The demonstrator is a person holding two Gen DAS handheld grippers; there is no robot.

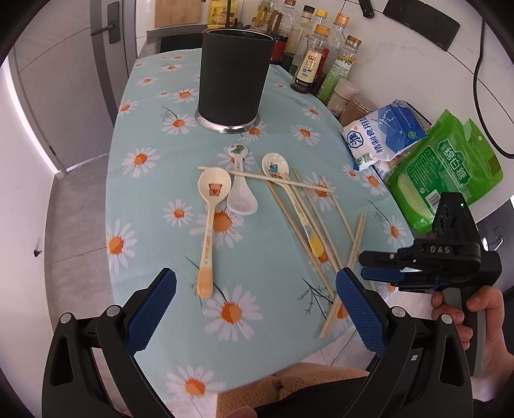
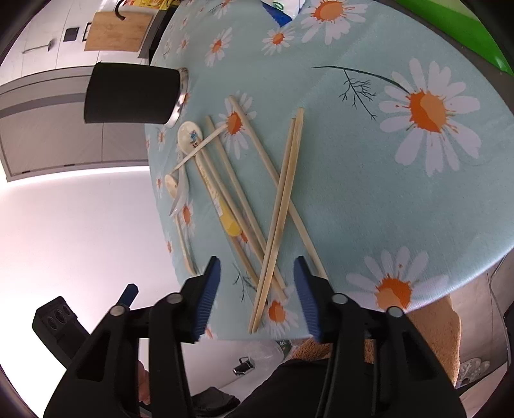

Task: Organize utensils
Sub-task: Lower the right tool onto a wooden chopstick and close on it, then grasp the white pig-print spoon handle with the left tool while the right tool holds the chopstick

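A black utensil holder [image 1: 233,74] [image 2: 128,93] stands at the far side of the daisy-print table [image 1: 154,199]. In front of it lie a cream spoon with an orange handle [image 1: 210,218], a white spoon [image 1: 241,193] and a yellow-handled spoon [image 1: 276,167] [image 2: 231,222] among several wooden chopsticks. My left gripper [image 1: 257,289] is open above the near edge, holding nothing. My right gripper [image 2: 257,286] [image 1: 362,265], held by a hand [image 1: 465,308], is open; a chopstick pair [image 2: 282,193] [image 1: 356,244] lies between its blue pads [image 2: 208,289], untouched.
Sauce bottles [image 1: 321,54] line the back right. A blue-white salt bag [image 1: 385,131] and a green sugar bag [image 1: 443,170] lie at the right edge. A wooden cutting board [image 2: 117,30] sits beyond the holder. A brown fleece garment [image 1: 289,386] is below the near edge.
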